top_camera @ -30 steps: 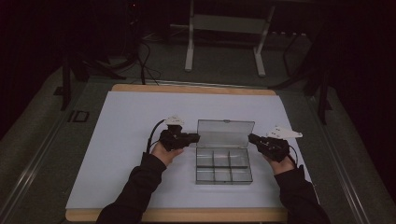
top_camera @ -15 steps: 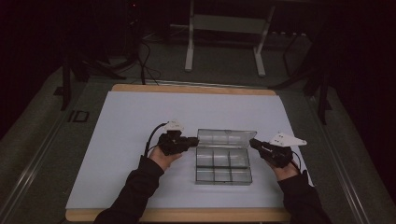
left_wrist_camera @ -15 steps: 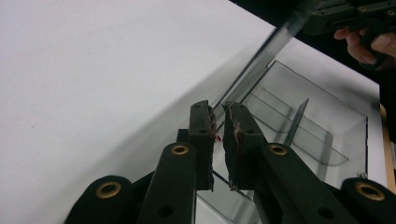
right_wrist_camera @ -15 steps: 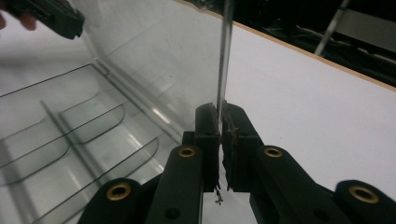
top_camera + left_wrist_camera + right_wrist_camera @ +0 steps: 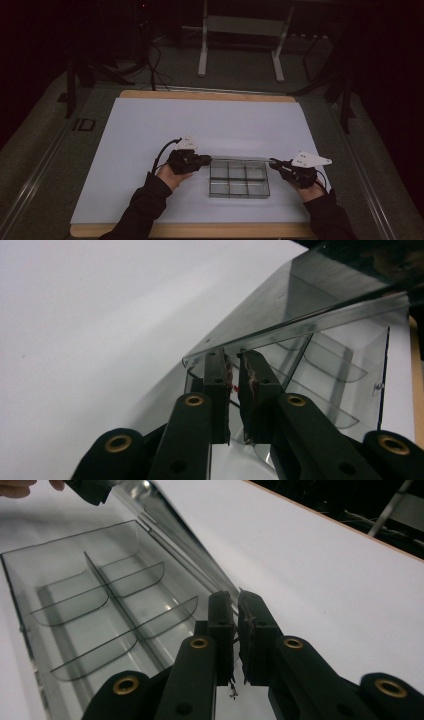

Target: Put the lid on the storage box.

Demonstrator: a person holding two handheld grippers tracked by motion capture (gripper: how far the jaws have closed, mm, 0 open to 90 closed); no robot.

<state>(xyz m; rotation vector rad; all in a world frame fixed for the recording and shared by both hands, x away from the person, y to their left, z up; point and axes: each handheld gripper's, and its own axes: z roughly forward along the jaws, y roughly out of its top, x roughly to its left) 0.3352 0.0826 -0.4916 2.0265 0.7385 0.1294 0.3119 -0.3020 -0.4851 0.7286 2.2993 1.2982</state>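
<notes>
Low in the frame, two dark-sleeved forearms rose inward. The left black two-jaw gripper (image 5: 206, 160) pointed right, the right black two-jaw gripper (image 5: 273, 163) pointed left; both sets of jaws stood nearly closed.

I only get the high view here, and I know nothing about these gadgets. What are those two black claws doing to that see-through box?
Observer: The left gripper pinches the lid at one end; its jaws stand nearly together.
Operator: And the other claw?
Observer: The right gripper does the same at the lid's opposite end.
Operator: Anything inside the box?
Observer: No. The right gripper view shows bare compartments between curved clear dividers.
</notes>
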